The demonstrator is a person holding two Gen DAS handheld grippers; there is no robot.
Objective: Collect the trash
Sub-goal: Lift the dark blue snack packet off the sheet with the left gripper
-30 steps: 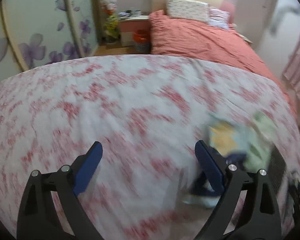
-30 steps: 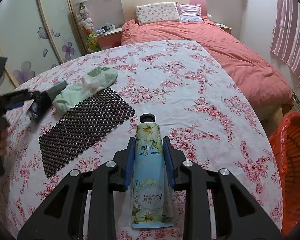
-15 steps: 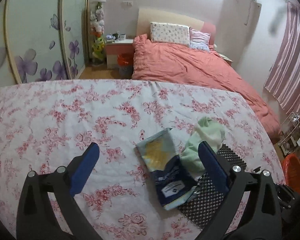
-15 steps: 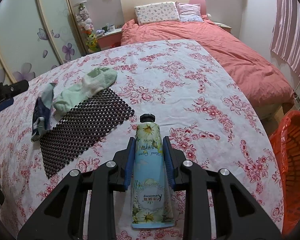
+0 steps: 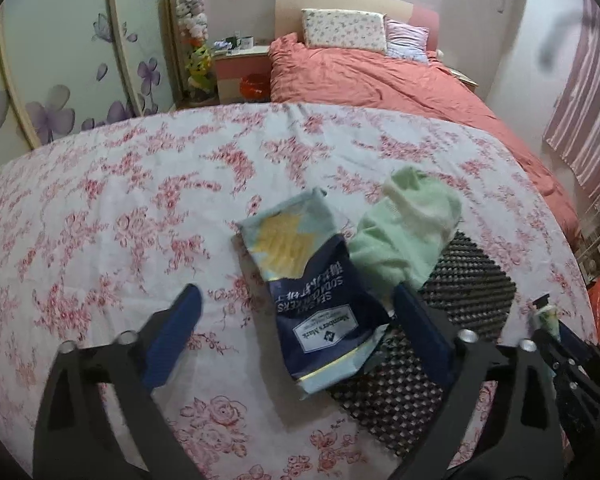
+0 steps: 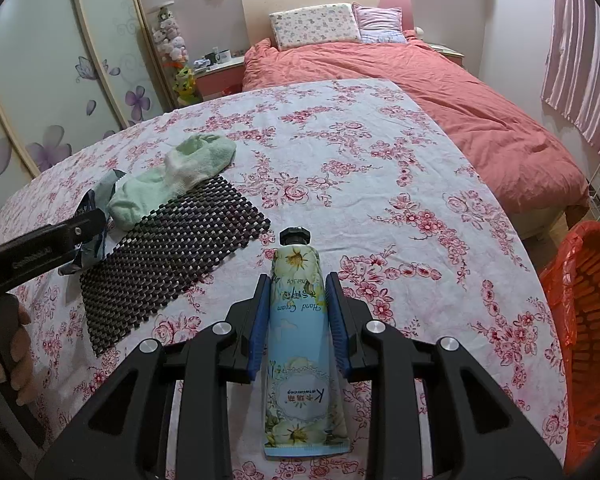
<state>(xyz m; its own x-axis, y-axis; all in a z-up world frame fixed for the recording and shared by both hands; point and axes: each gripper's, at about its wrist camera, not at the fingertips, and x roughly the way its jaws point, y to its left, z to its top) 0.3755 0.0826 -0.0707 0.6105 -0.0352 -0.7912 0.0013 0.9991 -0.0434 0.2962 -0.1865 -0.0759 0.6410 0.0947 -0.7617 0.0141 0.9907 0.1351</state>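
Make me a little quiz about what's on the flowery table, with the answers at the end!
1. True or false: the right gripper is shut on the hand cream tube.
2. What lies partly on the black mesh mat? A) the green sock B) a spoon C) a book
3. Fill in: between the closing jaws of the left gripper, not yet touched, lies the dark blue ____.

Key
1. True: both pads press its sides.
2. A: the sock's lower end overlaps the mat's far edge.
3. Cracker packet: it lies flat on the tablecloth, its corner over the mat.
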